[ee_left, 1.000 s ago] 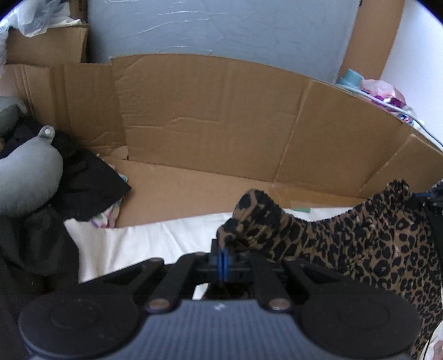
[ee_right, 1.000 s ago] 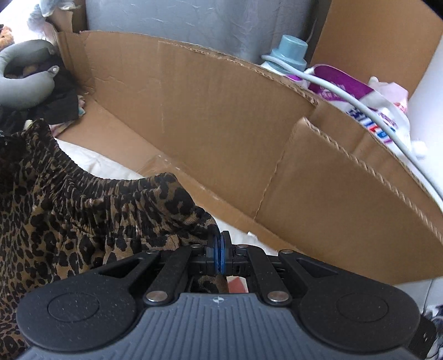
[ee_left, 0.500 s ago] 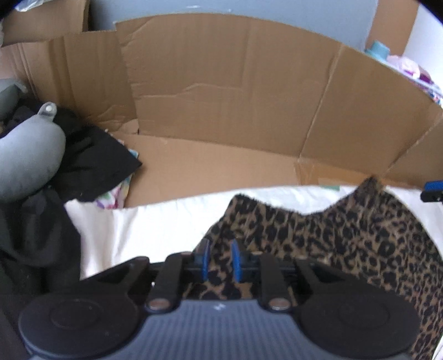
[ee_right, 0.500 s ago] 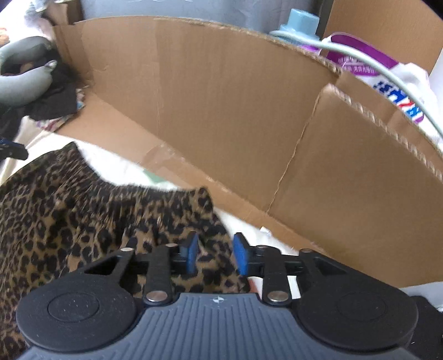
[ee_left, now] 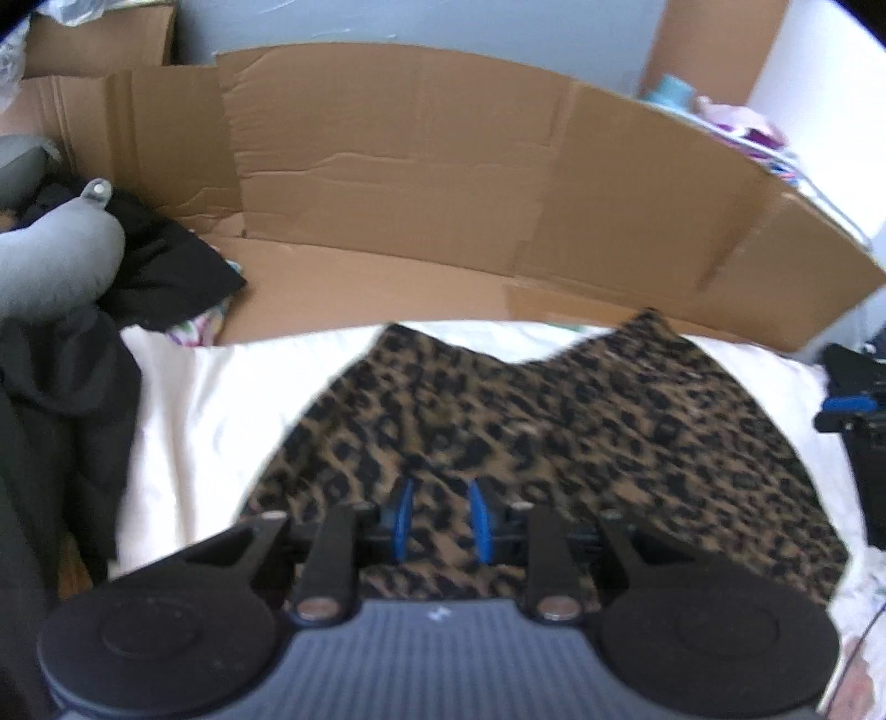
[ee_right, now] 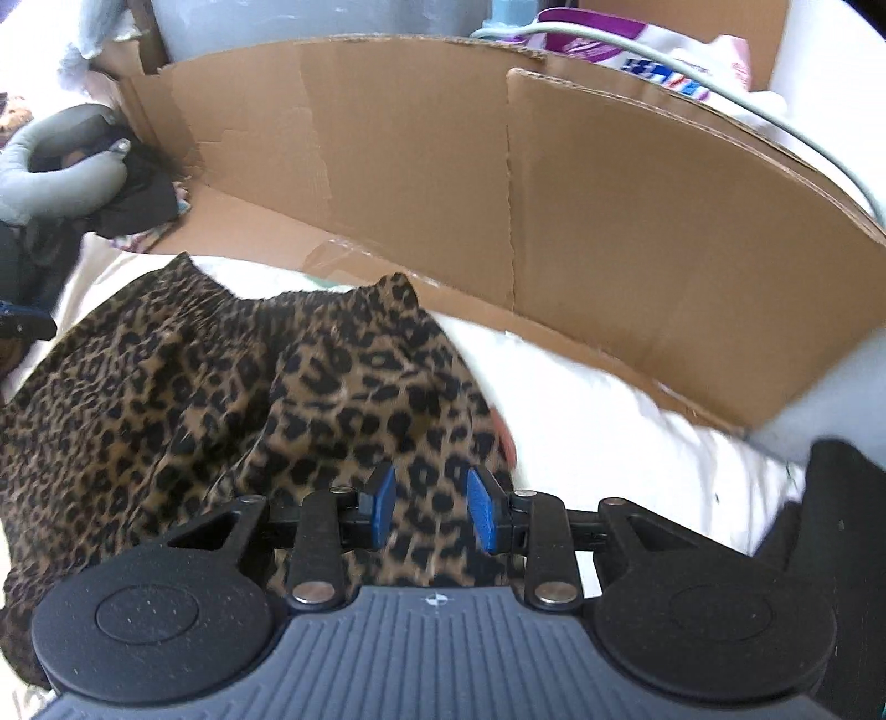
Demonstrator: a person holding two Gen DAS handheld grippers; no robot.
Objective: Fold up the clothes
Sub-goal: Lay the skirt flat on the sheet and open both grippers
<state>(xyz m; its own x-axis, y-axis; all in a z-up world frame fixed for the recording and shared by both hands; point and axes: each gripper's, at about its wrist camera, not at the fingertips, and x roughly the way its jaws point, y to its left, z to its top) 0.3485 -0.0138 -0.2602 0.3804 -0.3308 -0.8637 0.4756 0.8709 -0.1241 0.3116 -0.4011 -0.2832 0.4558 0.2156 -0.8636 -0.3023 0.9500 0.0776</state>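
Observation:
A leopard-print garment (ee_left: 554, 426) lies spread on the white sheet (ee_left: 210, 399); it also shows in the right wrist view (ee_right: 221, 399), with its gathered waistband toward the cardboard. My left gripper (ee_left: 440, 520) is open and empty, its blue pads above the garment's near part. My right gripper (ee_right: 429, 509) is open and empty over the garment's right side. The right gripper shows at the right edge of the left wrist view (ee_left: 853, 410).
A brown cardboard wall (ee_left: 443, 183) stands along the far side of the bed. A grey neck pillow (ee_left: 50, 266) and black clothes (ee_left: 160, 271) pile up at the left. Bottles and bags (ee_right: 637, 44) sit behind the cardboard at the right.
Both grippers were shut on the garment's waistband corners and held it up. They have opened, let it drop flat on the sheet, and drawn back toward me.

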